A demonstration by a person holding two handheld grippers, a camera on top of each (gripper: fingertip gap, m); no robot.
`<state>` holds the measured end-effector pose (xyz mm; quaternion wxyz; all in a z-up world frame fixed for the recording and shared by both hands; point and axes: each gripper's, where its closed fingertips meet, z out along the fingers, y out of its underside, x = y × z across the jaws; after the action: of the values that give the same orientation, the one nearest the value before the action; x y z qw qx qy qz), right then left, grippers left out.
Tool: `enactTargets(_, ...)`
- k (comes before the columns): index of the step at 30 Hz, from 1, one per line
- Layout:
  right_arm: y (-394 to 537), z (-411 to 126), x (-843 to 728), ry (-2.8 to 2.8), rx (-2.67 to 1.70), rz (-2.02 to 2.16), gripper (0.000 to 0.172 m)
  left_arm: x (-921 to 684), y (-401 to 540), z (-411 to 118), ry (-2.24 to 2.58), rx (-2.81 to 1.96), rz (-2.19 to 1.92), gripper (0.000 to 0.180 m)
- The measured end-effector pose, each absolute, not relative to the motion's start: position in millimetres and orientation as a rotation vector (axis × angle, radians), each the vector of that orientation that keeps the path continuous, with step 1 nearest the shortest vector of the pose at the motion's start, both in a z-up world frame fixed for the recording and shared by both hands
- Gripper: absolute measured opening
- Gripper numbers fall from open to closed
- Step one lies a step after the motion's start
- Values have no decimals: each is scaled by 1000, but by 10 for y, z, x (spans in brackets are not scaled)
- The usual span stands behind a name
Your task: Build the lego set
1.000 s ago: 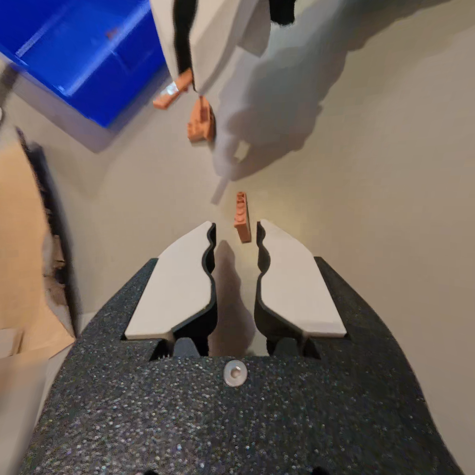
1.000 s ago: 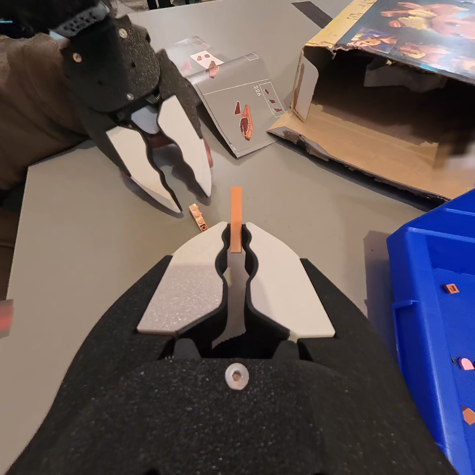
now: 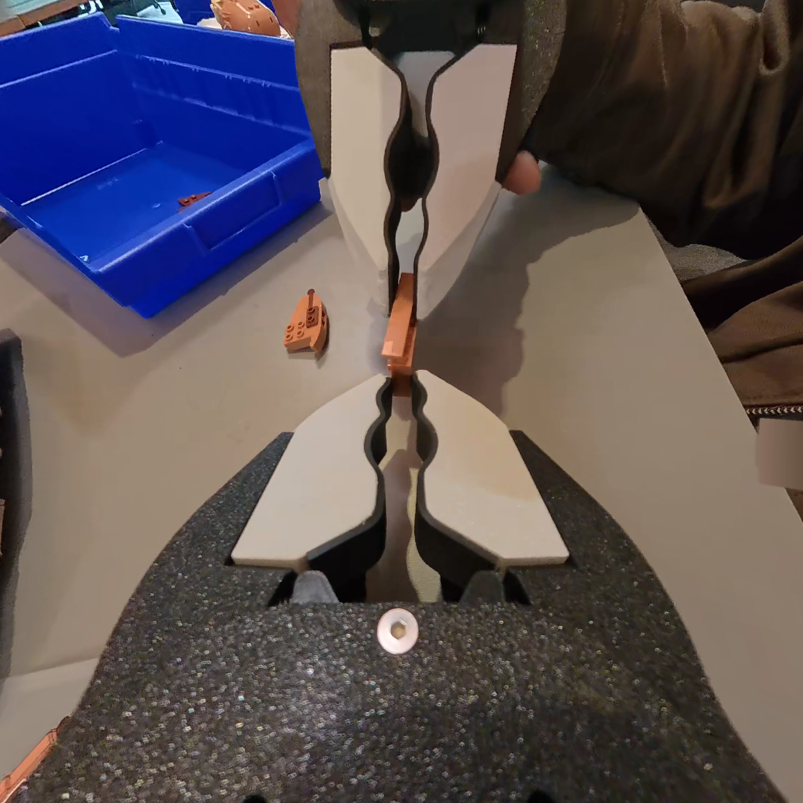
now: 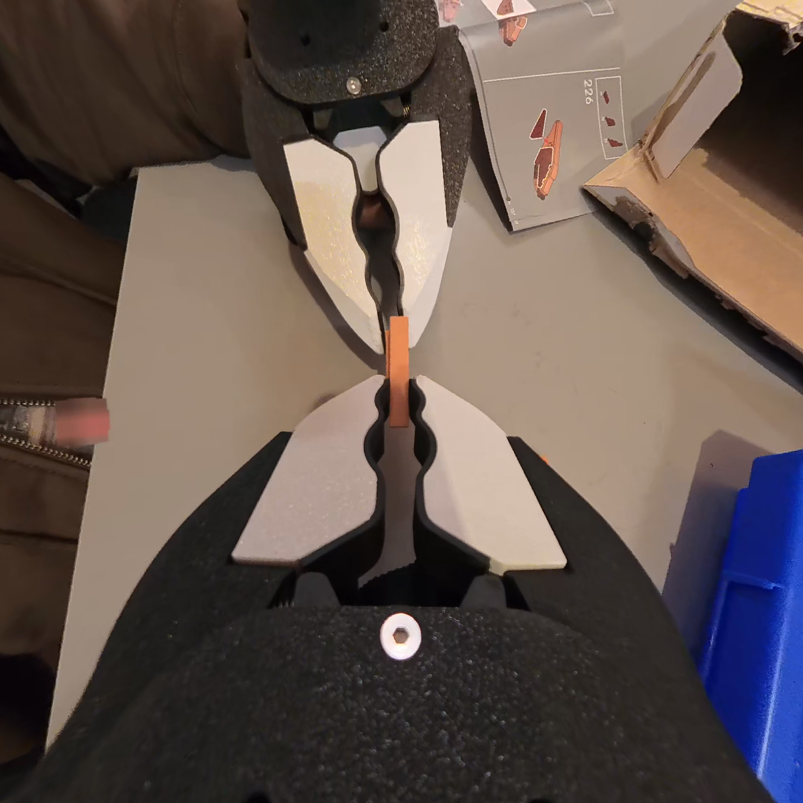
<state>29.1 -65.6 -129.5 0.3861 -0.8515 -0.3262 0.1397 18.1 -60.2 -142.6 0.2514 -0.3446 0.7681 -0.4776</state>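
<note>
My left gripper point(image 3: 402, 379) is shut on a small orange brick point(image 3: 402, 386) and holds it above the grey table point(image 3: 565, 369). My right gripper point(image 4: 399, 382) is shut on a long flat orange tile point(image 4: 399, 369). The two grippers face each other tip to tip. In the left wrist view the right gripper point(image 3: 402, 304) comes in from the top, and its tile point(image 3: 397, 321) lies against the small brick. In the right wrist view the left gripper point(image 4: 393, 334) comes in from the top, its fingertips at the tile's far end.
A blue bin point(image 3: 130, 243) with a dark red piece point(image 3: 193, 200) stands at the left. An orange wedge-shaped assembly point(image 3: 306, 326) lies on the table beside it. An instruction booklet point(image 4: 552, 108) and a torn cardboard box point(image 4: 717, 195) lie at the far right. A person's brown sleeve point(image 3: 652, 108) is behind. My left and right fingertips are right by each other.
My left gripper has shut on the small orange brick that lay on the table between its open fingers, lifted it, and met the right gripper's tile. The right gripper kept its hold on the tile.
</note>
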Motion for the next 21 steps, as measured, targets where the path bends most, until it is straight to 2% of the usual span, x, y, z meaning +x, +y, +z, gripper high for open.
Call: enactTargets(21, -620, -1197, 253, -831, -2120, 324, 11, 195, -609, -1340, 2038, -923, -1362, 8)
